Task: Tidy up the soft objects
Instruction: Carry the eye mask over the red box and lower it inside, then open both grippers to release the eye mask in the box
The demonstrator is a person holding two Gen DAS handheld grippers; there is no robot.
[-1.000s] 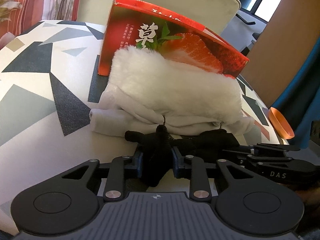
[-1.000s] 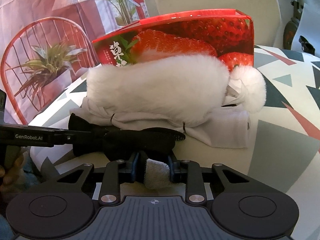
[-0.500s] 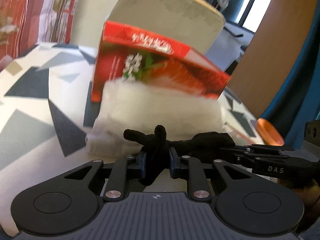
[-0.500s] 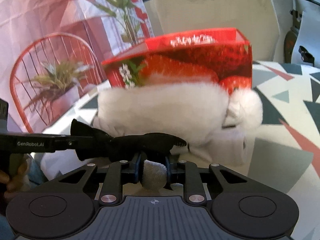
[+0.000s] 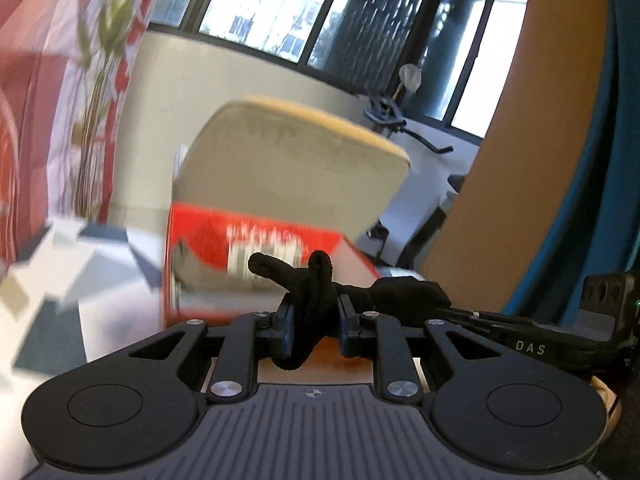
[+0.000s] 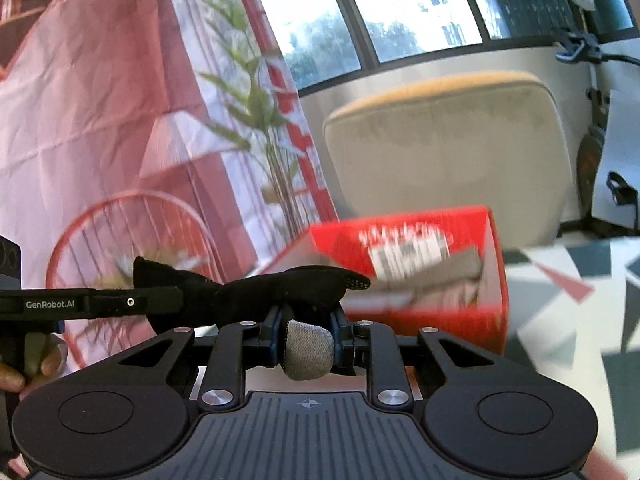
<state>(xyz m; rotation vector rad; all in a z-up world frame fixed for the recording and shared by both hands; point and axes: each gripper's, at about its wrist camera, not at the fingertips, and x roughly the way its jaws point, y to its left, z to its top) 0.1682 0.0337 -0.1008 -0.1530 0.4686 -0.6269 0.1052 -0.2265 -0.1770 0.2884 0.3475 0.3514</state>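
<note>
Two grippers pinch one black glove (image 5: 316,292) up in the air. Left view: the left gripper (image 5: 314,320) squeezes its finger end. Right view: the right gripper (image 6: 306,334) squeezes its cuff end. Keep both tight, drop it into the red box (image 6: 448,272) together

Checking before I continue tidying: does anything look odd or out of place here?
Nothing damaged or spilled. The black glove is stretched between the left gripper and right gripper, above the open red box.

Black knit glove (image 5: 316,292), stretched horiz. in air above red box (image 6: 440,280).
</note>
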